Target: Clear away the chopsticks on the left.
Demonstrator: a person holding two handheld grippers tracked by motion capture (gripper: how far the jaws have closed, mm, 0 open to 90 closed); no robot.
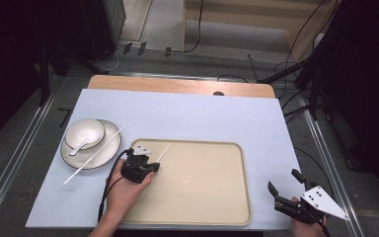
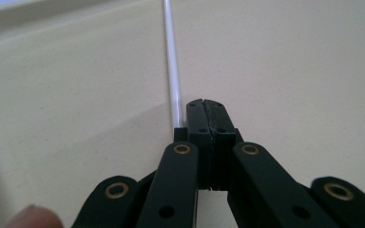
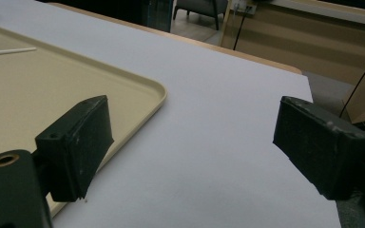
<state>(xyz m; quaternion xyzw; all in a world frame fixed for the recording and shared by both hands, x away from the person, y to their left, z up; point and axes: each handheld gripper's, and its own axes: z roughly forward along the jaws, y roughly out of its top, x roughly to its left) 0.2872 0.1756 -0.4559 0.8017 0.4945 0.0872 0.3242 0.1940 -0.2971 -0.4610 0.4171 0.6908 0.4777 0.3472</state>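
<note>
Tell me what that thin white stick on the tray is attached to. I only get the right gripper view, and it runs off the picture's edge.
Observer: It looks loose. The left gripper has its jaws shut, and the white stick lies on the tray along the outer side of one jaw, not between them.
Operator: Is it the only stick?
Observer: No, a second white stick lies across the rim of a plate left of the tray.
Operator: Anything on that plate?
Observer: A white bowl with a spoon.
</note>
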